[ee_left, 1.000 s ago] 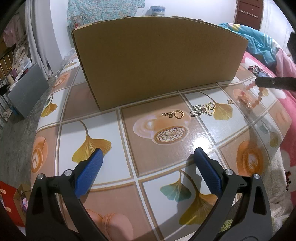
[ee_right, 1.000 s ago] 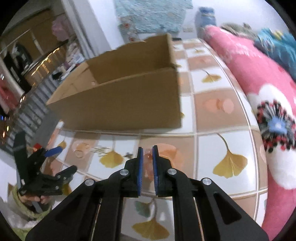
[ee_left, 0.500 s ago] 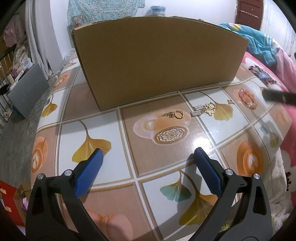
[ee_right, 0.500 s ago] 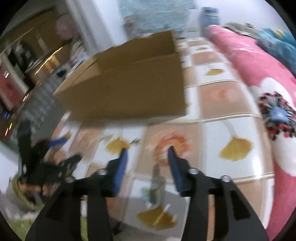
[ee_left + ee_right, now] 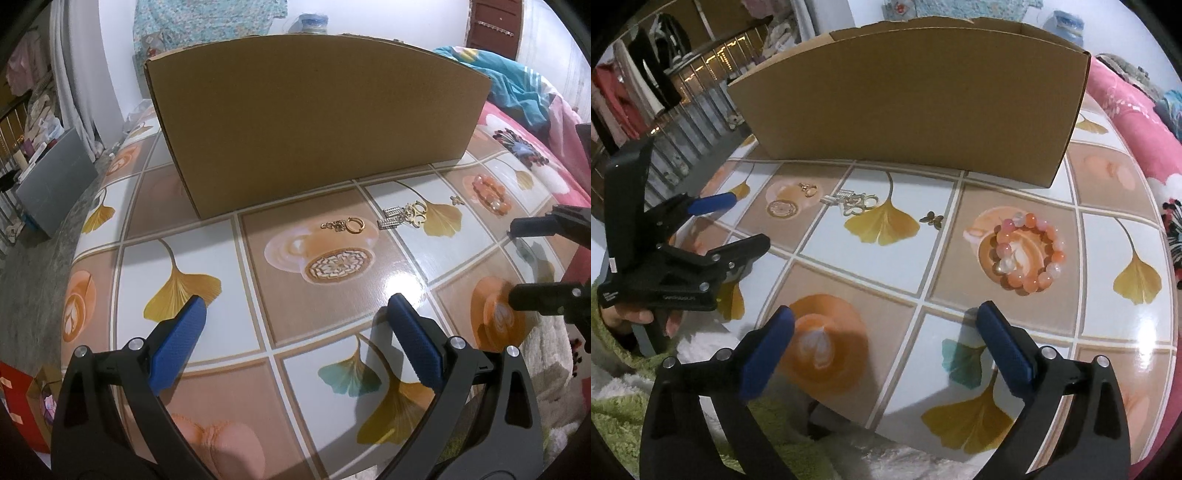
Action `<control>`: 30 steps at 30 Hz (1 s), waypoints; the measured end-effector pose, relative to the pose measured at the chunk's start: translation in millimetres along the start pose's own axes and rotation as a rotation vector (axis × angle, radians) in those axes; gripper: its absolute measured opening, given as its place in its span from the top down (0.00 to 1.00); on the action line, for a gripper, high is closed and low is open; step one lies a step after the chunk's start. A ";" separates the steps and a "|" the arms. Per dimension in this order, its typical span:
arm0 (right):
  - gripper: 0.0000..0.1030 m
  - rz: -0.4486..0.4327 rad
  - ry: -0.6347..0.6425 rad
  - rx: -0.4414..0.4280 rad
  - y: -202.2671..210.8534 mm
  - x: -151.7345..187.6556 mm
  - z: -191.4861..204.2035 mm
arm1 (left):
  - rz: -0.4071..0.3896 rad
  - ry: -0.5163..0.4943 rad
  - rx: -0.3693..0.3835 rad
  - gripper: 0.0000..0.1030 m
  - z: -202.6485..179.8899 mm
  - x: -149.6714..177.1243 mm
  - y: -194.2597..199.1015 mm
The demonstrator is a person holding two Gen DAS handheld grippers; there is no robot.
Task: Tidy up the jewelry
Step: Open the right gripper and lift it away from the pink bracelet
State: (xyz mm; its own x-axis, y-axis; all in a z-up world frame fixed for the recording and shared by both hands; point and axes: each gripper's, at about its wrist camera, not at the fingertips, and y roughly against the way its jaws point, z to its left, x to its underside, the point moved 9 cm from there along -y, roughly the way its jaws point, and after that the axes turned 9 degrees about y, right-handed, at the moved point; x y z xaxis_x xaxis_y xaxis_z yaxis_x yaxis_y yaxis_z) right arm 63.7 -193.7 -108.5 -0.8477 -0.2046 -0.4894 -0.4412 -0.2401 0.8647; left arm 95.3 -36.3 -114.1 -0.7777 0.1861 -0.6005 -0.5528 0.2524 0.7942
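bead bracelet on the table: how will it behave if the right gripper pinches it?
The bead bracelet is a loop of separate round beads, so probably floppy, sagging from a one-side pinch. The glossy beads may slip on the fingers. Lying flat, it's unlikely to roll.

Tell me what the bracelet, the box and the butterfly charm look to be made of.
Bracelet: glossy round beads in orange, pink and white, perhaps stone or glass.
Box: matte brown cardboard with a raw cut top edge.
Butterfly charm: small, dull gold, likely metal.

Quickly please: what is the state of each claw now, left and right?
Left claw: open, holding nothing.
Right claw: open, its jaws have just been opening, nothing between them; the bead bracelet lies on the table.
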 end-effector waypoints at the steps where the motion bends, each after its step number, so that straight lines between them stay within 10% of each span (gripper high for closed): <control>1: 0.06 0.002 -0.011 0.002 -1.0 -0.8 0.2 | -0.001 0.000 0.000 0.08 -0.2 0.2 0.2; 30: 0.06 0.052 -0.026 0.142 -6.0 2.5 -7.8 | 0.068 0.001 -0.010 0.08 -4.0 -4.7 -6.3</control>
State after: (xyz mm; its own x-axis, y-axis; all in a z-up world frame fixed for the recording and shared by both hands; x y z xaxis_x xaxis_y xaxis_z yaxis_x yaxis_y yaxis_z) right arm 66.6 -200.1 -115.8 -0.8770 -0.1879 -0.4422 -0.4323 -0.0931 0.8969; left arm 101.3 -42.5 -116.0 -0.8139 0.2020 -0.5447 -0.5014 0.2293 0.8343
